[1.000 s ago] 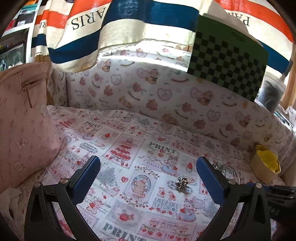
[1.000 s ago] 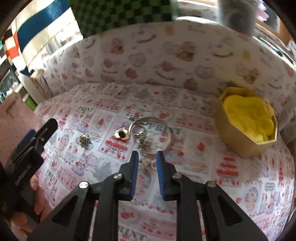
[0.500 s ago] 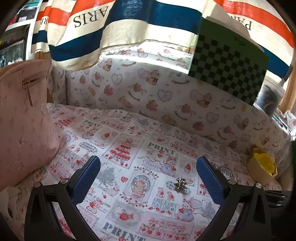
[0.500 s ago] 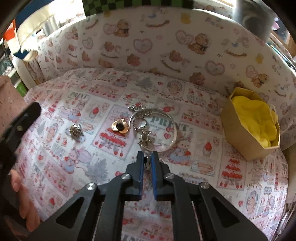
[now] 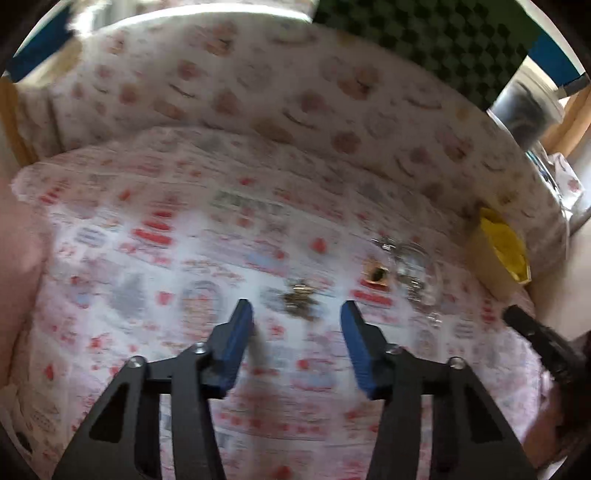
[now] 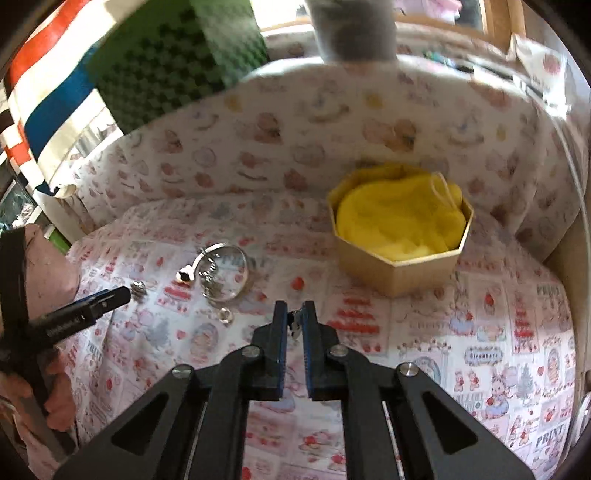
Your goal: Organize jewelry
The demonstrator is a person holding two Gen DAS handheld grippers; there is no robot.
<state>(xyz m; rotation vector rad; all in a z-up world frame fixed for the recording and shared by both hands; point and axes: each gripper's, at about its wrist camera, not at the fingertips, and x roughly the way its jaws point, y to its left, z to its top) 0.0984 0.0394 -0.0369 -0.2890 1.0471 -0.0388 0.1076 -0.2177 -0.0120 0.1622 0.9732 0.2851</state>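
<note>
My right gripper (image 6: 294, 319) is shut on a small silver jewelry piece (image 6: 294, 325), held above the printed cloth, short of the tan octagonal box (image 6: 402, 273) lined with yellow fabric (image 6: 399, 218). My left gripper (image 5: 297, 319) is open, its jaws straddling a small silver-and-gold cluster brooch (image 5: 300, 297) on the cloth. A gold ring-like piece (image 5: 376, 275), a silver bangle (image 6: 225, 269) with small charms, and a small clear ring (image 6: 225, 315) lie on the cloth. The brooch also shows in the right wrist view (image 6: 138, 288), by the left gripper's tip.
The printed cloth (image 6: 480, 332) rises into a padded wall at the back and sides. A pink bag (image 6: 48, 266) sits at the left. A green checkered board (image 6: 177, 62), a striped towel (image 6: 48, 96) and a grey container (image 6: 351, 26) stand behind the wall.
My right gripper lifted the small silver piece off the cloth and swung right toward the box. My left gripper dropped down and forward over the brooch, its jaws narrowing.
</note>
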